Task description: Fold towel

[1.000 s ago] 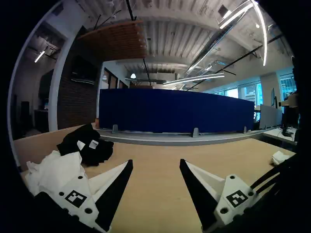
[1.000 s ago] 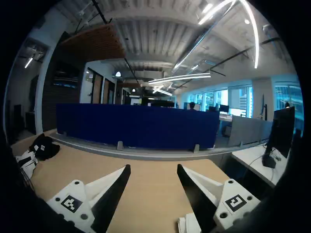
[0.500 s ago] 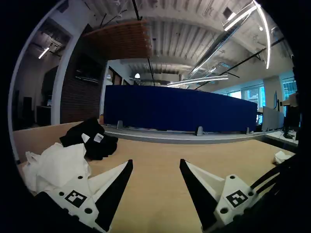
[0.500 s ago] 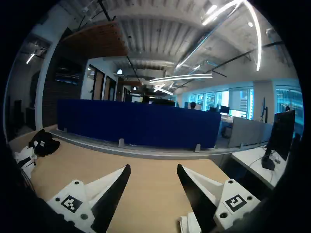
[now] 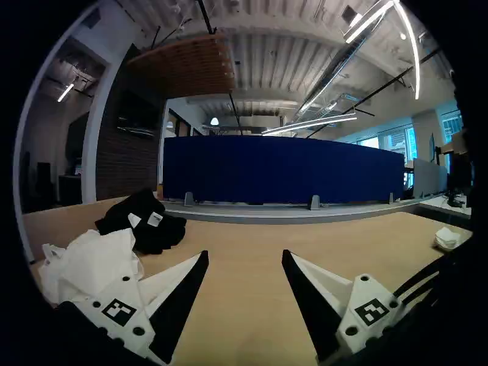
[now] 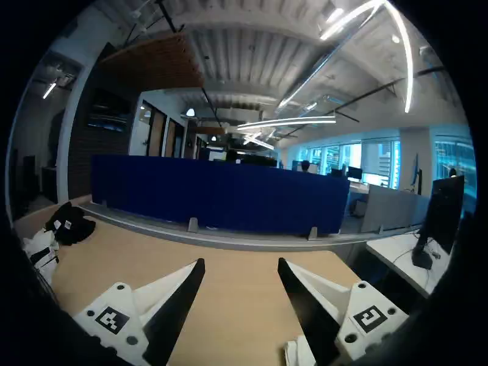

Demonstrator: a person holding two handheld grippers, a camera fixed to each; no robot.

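In the left gripper view a crumpled white towel (image 5: 91,262) lies on the wooden table (image 5: 256,244) at the left, just beyond the left finger. A heap of black cloth (image 5: 143,222) with white tags sits behind it. My left gripper (image 5: 244,259) is open and holds nothing. In the right gripper view my right gripper (image 6: 241,268) is open too, above the bare table (image 6: 238,287). A stack of folded white cloth (image 6: 299,354) shows under its right finger. The black cloth (image 6: 70,222) and the white towel (image 6: 41,250) lie far left there.
A blue partition (image 5: 274,171) runs along the table's far edge. A small folded white stack (image 5: 448,238) sits at the right edge in the left gripper view. A neighbouring desk with a monitor (image 6: 442,213) stands to the right in the right gripper view.
Both views have shifted slightly; the left gripper has turned a little, so the towel and black cloth sit slightly higher and farther right. Both grippers have stayed open.
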